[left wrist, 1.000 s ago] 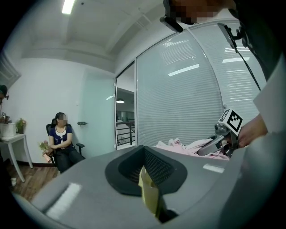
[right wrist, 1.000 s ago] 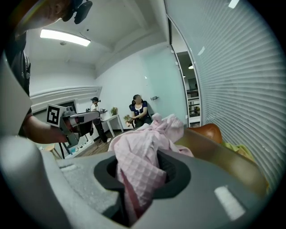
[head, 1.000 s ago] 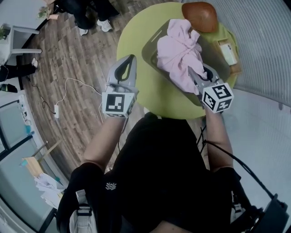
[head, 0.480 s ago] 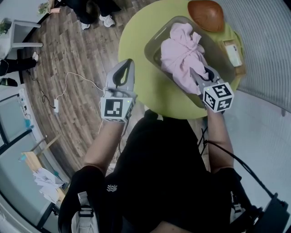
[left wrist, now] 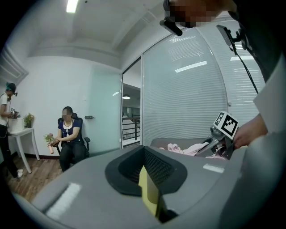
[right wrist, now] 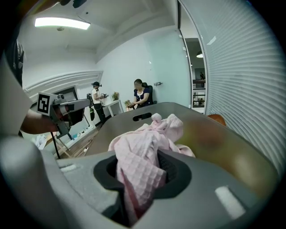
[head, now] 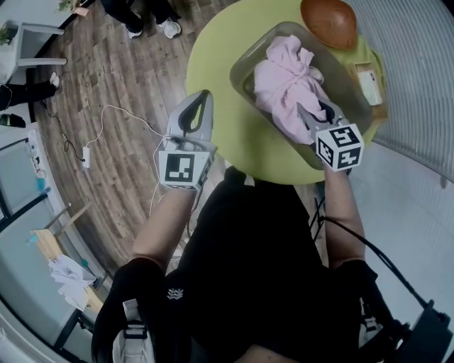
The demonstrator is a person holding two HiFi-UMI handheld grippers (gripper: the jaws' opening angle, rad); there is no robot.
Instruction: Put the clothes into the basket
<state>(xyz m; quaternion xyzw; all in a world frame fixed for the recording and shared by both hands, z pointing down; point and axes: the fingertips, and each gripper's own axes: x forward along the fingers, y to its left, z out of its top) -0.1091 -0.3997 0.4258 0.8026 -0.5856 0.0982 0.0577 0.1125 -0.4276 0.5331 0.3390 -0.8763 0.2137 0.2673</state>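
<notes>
Pink cloth (head: 287, 78): bunched inside the grey basket (head: 238, 75).
Basket: on the round green table (head: 216, 57), toward its right edge.
Right gripper (head: 305, 113): jaws narrow, clamped on a fold of the cloth at the basket's near end.
Left gripper (head: 203, 99): jaws together, empty, beyond the table's left edge.

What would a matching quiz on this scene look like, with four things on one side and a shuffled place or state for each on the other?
Things:
1. pink cloth
2. brown bowl
3. left gripper
4. grey basket

Places or states:
A. on the yellow-green table, beyond the basket
B. empty, jaws together, held at the table's near edge
C. pinched by the right gripper, bunched inside the basket
D. standing on the table with the cloth in it

Pairs: 1-C, 2-A, 3-B, 4-D
</notes>
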